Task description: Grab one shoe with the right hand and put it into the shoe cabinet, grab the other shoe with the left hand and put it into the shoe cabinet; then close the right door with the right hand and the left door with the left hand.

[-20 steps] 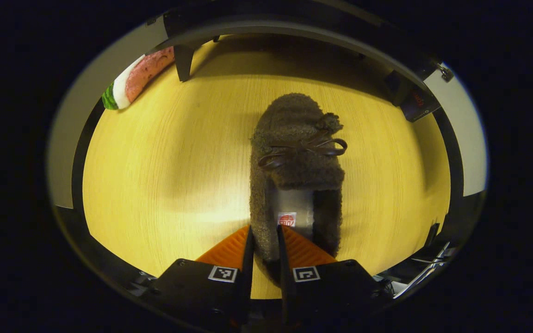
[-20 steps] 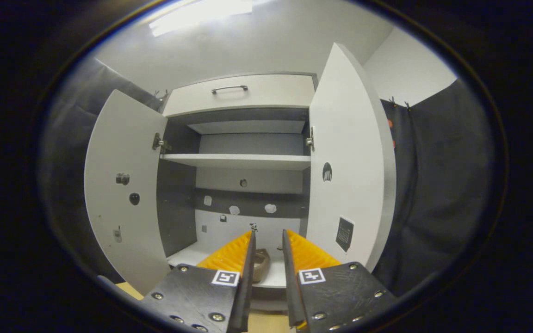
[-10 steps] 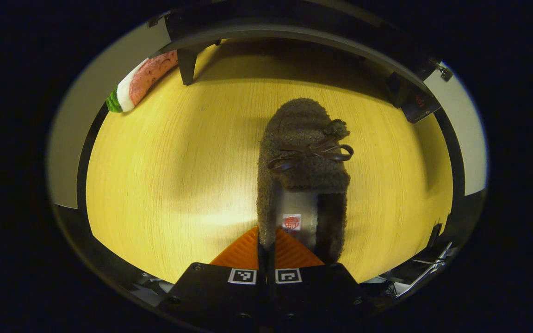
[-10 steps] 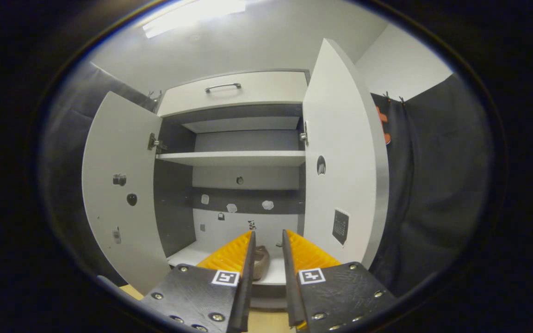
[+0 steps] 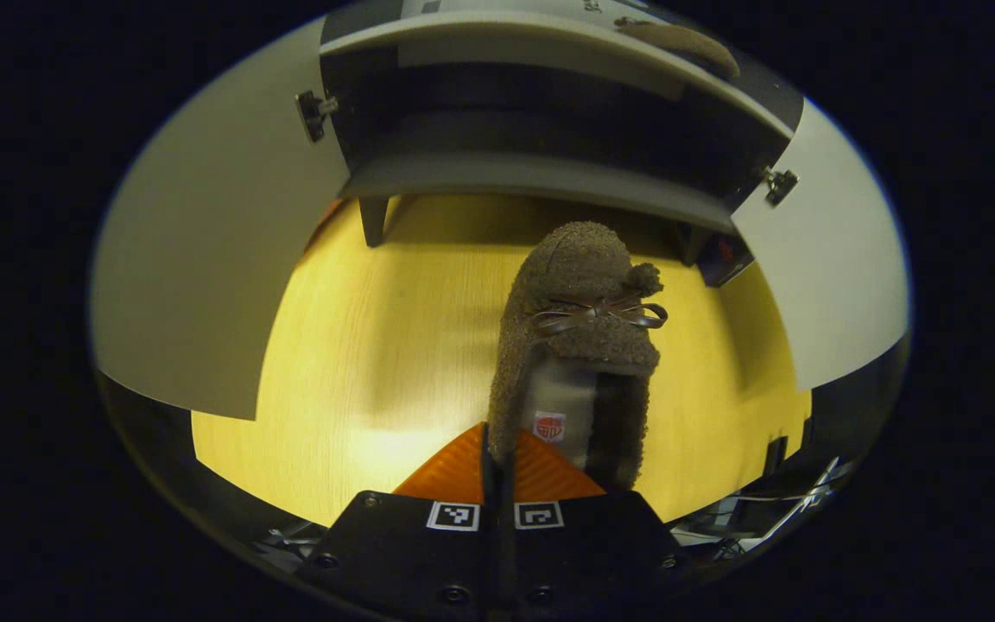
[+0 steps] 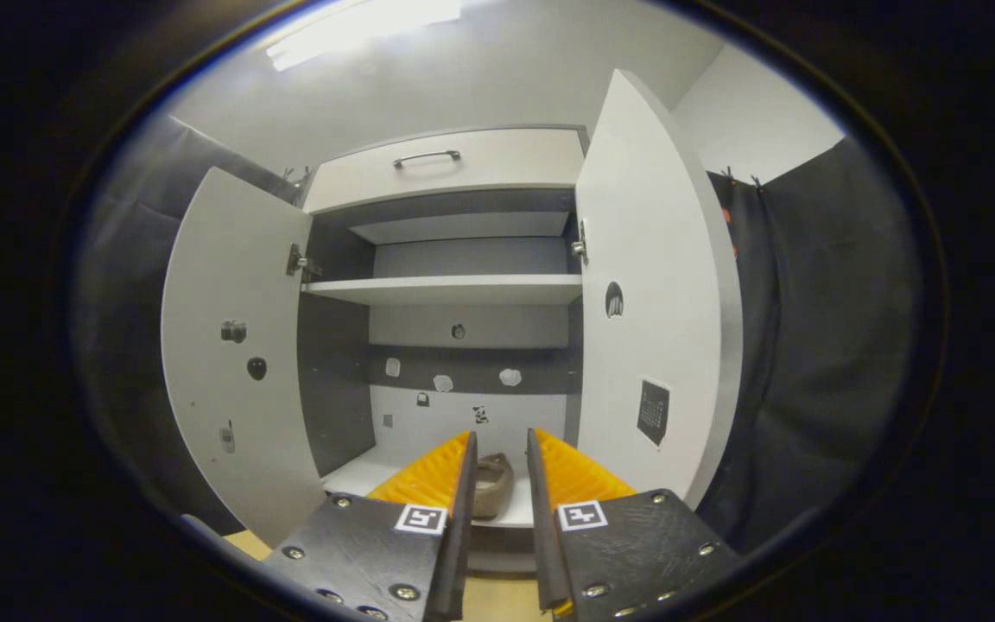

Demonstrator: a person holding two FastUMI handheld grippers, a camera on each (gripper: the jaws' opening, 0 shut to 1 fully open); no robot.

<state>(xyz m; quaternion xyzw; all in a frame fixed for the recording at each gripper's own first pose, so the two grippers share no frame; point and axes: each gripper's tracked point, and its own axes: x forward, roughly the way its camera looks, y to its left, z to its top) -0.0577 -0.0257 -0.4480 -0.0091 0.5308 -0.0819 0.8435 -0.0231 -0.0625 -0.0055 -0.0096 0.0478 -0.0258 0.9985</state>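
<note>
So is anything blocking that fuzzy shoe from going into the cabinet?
Nothing visible: the left gripper holds the brown shoe before the shoe cabinet, both doors are swung open, and beside the other shoe the shelf looks free.

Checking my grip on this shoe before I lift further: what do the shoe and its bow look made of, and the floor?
The shoe looks like curly brown fleece, soft and matte. Its bow seems thin glossy cord, perhaps leather. The floor looks like pale wood-grain laminate with a slight sheen.
</note>
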